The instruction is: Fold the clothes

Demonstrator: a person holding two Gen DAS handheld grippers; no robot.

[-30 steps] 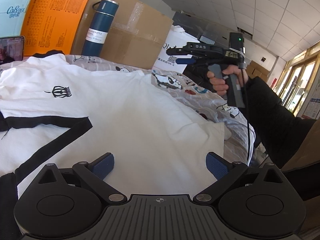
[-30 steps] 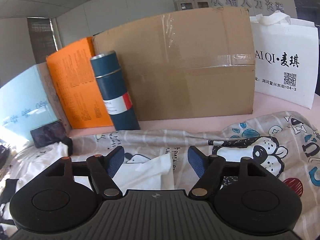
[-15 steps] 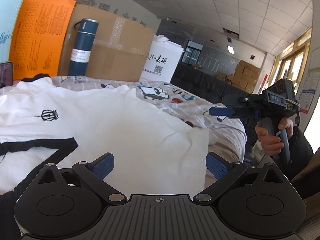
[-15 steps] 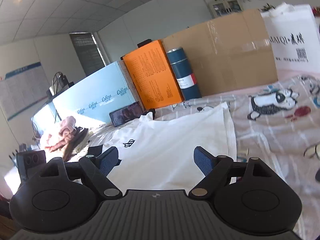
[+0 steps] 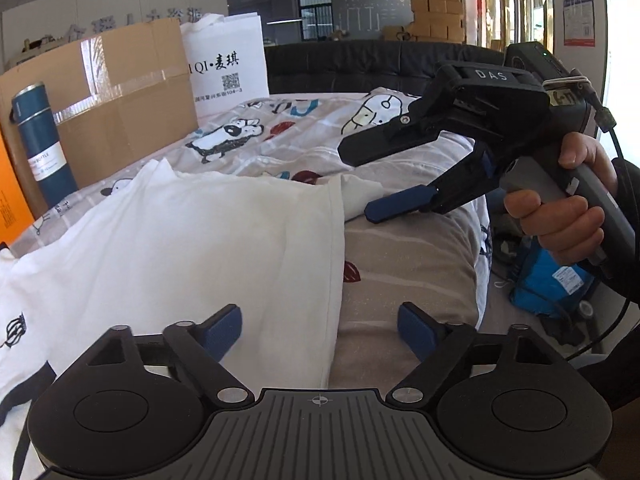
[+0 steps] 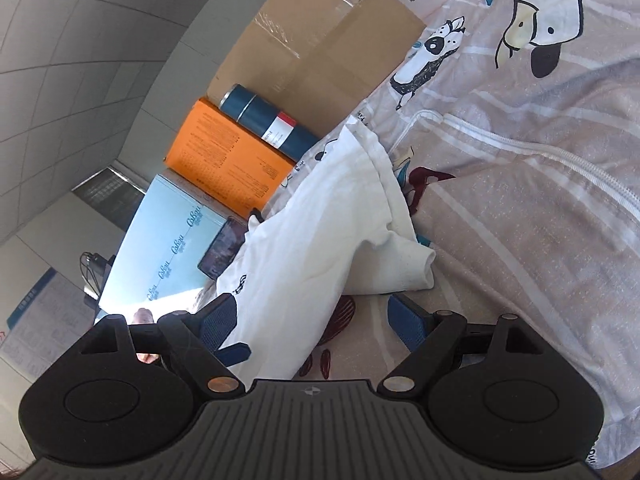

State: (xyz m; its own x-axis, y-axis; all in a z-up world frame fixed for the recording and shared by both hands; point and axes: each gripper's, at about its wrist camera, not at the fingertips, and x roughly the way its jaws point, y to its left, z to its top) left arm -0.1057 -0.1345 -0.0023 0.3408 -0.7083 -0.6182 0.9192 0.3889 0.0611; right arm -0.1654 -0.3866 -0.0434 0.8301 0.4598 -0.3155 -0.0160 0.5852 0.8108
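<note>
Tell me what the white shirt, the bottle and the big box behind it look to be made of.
White shirt: soft matte knit, probably cotton; it creases and has a stitched hem. Bottle: likely metal, matte teal coat, silvery ring near the cap, paper label. Box: brown corrugated cardboard, glossy clear tape across its seam.

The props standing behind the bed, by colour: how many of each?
Brown: 1, cardboard box
Blue: 1, bottle
White: 1, printed bag
Orange: 1, board
Light blue: 1, board
Total: 5
</note>
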